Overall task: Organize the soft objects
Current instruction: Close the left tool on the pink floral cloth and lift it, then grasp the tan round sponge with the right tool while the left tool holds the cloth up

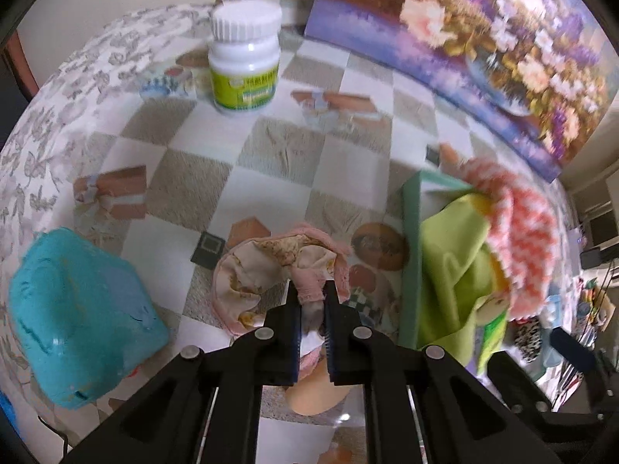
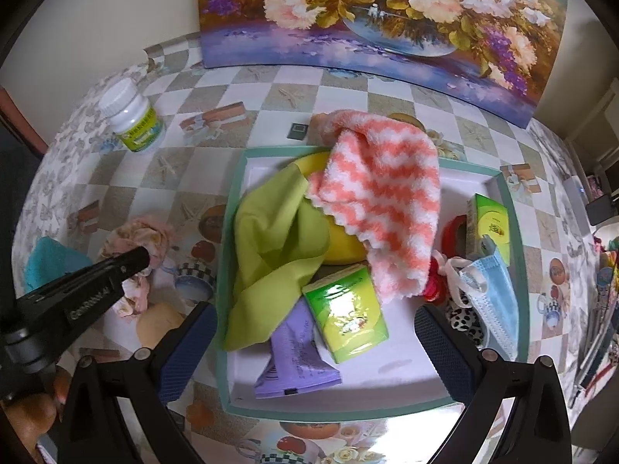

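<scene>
The left gripper (image 1: 311, 295) is seen low in the centre of the left wrist view, pointed steeply downward, its two black fingers (image 1: 293, 311) drawn nearly together and pressed on a bunched fold of pink floral cloth (image 1: 271, 266). In the right wrist view the same gripper is seen entering from the lower left of the frame as a dark slanted bar, its tip set against the cloth. The right gripper (image 2: 315, 334) is held at the bottom of its own view, also pointed steeply down, with its blue-padded fingers (image 2: 185, 344) spread wide apart and nothing gripped between them. Part of a hand (image 2: 31, 411) is visible at the lower left edge.
</scene>
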